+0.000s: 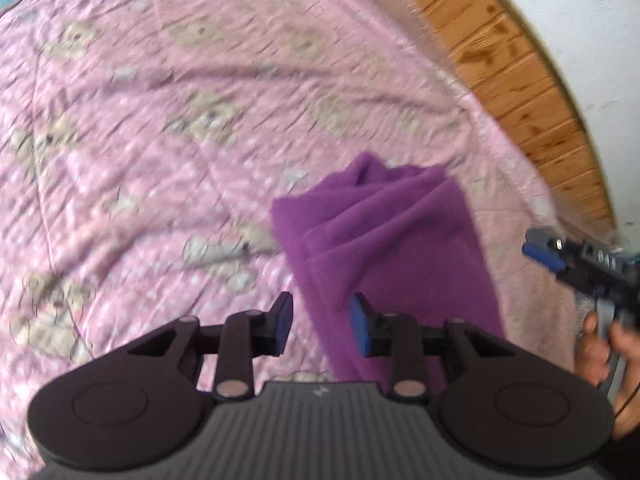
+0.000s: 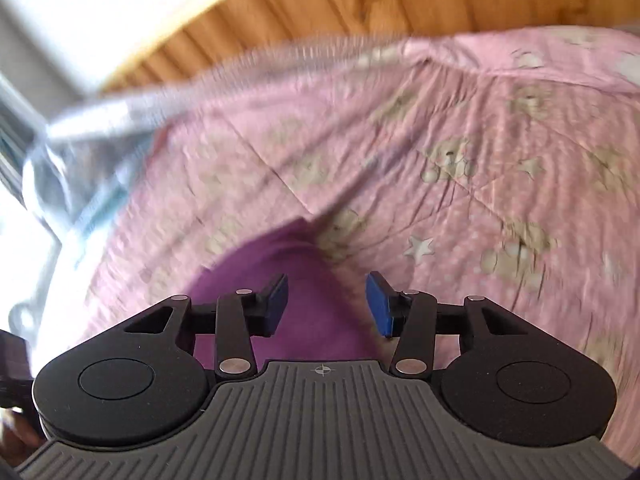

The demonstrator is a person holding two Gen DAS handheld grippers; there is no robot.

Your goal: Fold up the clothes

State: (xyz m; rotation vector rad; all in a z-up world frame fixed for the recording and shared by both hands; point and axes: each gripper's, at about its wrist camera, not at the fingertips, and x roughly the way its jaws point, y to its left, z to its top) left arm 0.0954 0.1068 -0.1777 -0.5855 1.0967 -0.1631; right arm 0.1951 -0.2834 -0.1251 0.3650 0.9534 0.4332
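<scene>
Purple garment (image 1: 384, 248): soft, fleece-like cloth, folded into a rough oblong with several stacked layers and diagonal creases, lying on the bed. Bed covered by pink quilt (image 1: 200, 120): quilted, wrinkled, printed with beige bears, white stars and dots. Wooden headboard (image 1: 520, 80): knotty orange-brown planks, white wall (image 1: 580, 12) behind.

Left gripper (image 1: 321, 325): jaws parted moderately, blue pads, nothing held, hovering at near edge of garment. Right gripper (image 2: 327, 305): jaws parted rather wider, empty, above a rounded end of the same purple cloth.

Left wrist view only: right gripper seen from outside at right edge, with hand (image 1: 604, 344) on its grip. Right wrist view only: grey-white fabric (image 2: 80, 152) at left, heavily blurred, kind not determinable.
</scene>
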